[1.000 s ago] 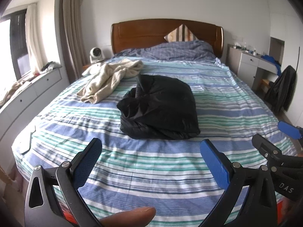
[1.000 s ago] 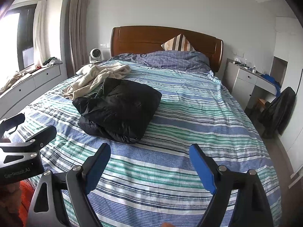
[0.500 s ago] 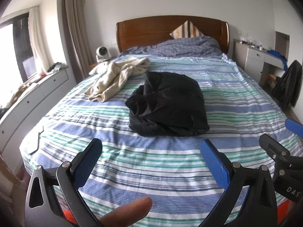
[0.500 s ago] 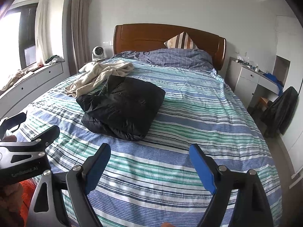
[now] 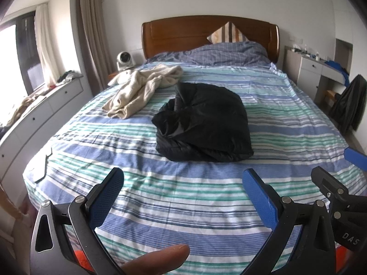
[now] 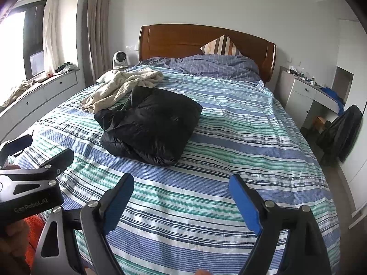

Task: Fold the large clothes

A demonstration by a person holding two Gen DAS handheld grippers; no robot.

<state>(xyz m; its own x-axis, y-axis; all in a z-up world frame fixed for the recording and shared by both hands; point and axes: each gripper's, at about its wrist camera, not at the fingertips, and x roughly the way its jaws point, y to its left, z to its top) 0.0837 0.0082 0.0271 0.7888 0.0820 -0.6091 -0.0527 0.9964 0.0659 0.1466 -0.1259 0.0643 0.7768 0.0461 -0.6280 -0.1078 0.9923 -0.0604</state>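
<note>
Daylight is admitted through the window at the left, where it is overexposed; fisheye bending and dark vignetting are seen at the corners.

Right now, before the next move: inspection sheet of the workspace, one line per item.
Surface: striped bedsheet, lightly wrinkled.
Job's things: black jacket bundled mid-bed; beige garment crumpled beyond it, toward the left side.
Clutter: small flat piece near the bed's left edge, too unclear to name.
Grippers: left gripper and right gripper open, holding nothing, short of the jacket.
Cables: nothing seen.
Surroundings: wooden headboard, small fan, dark garment on a chair.
</note>
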